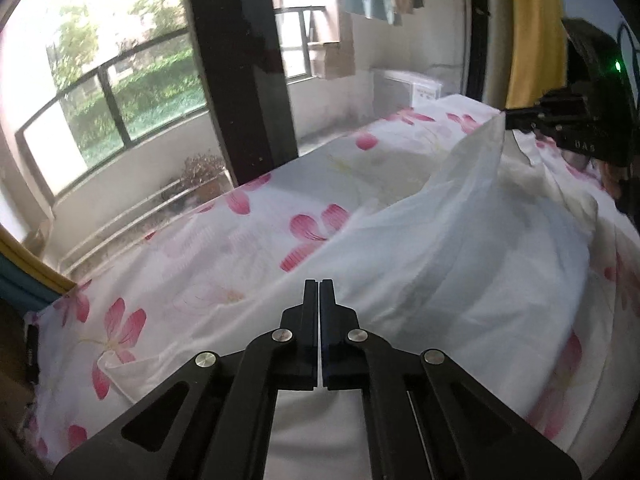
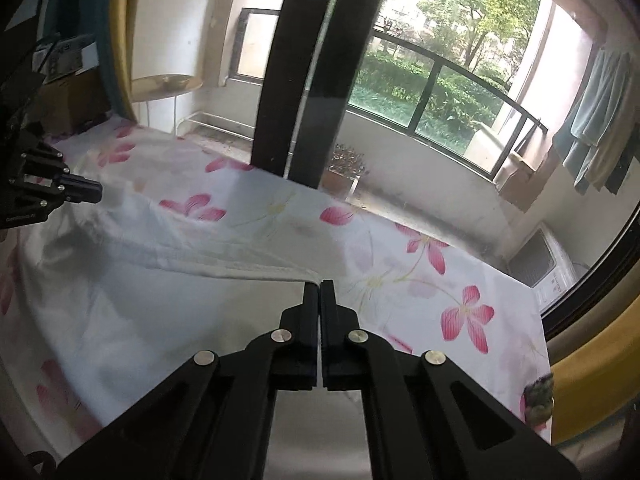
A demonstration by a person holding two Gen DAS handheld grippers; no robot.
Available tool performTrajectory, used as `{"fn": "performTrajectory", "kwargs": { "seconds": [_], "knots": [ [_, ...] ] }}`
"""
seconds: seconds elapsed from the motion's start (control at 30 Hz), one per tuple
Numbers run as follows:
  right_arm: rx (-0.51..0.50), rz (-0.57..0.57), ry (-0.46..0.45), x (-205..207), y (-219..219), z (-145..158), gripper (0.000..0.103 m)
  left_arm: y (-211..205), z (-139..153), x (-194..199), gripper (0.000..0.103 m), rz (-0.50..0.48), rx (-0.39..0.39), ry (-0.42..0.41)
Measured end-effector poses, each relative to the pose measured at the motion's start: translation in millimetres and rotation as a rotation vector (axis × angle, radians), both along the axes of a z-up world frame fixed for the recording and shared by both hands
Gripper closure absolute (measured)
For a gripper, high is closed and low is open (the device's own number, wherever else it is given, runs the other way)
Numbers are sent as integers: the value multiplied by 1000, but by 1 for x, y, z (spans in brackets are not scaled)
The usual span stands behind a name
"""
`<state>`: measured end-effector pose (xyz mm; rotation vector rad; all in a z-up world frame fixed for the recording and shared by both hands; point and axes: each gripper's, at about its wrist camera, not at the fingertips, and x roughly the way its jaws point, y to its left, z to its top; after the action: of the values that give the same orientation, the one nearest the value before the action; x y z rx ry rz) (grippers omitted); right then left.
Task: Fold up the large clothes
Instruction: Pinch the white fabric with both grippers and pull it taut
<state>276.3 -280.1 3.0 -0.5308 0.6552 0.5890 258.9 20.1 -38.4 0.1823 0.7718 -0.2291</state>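
A large white garment [image 1: 460,240] lies on a bed covered by a white sheet with pink flowers [image 1: 180,248]. My left gripper [image 1: 319,282] is shut, pinching the garment's near edge. In the right wrist view the left gripper [image 2: 100,193] shows at the far left, with cloth drawn up to its tip. My right gripper [image 2: 319,283] is shut on a hemmed edge of the white garment [image 2: 192,248]. From the left wrist view the right gripper [image 1: 505,114] holds a raised peak of the cloth at the upper right. The garment's edge stretches between the two grippers, lifted off the flowered sheet [image 2: 420,280].
Beyond the bed's far edge stand a black pillar [image 1: 240,80], a railed window [image 2: 440,92] and a potted plant [image 2: 348,164]. Clothes hang at the right [image 2: 592,120]. A white appliance [image 2: 548,268] sits by the bed's right end, next to a yellow frame [image 2: 592,360].
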Motion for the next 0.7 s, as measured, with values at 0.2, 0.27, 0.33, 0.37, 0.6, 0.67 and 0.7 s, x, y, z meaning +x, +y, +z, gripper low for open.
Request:
{"fn": "performTrajectory", "kwargs": {
  "seconds": [0.2,0.27,0.33,0.37,0.6,0.67,0.7],
  "knots": [
    [-4,-41,45,37,6,-13,103,-5,13,-4,83,-111,-75,-25],
    [-3,-59,60,47,7,-18,103,-9,6,-4,56,-128,-50,0],
    [0,-82,72,60,9,-24,103,-9,-5,0,56,-130,-23,36],
    [6,-92,80,65,9,-26,103,-6,-12,3,56,-115,-9,58],
    [7,-168,145,92,8,-45,102,20,-29,26,48,-26,-49,131],
    [3,-188,137,95,4,-47,93,25,-25,28,48,-16,-72,130],
    [0,-203,142,98,2,-48,86,27,-22,29,48,-18,-88,127]
  ]
}}
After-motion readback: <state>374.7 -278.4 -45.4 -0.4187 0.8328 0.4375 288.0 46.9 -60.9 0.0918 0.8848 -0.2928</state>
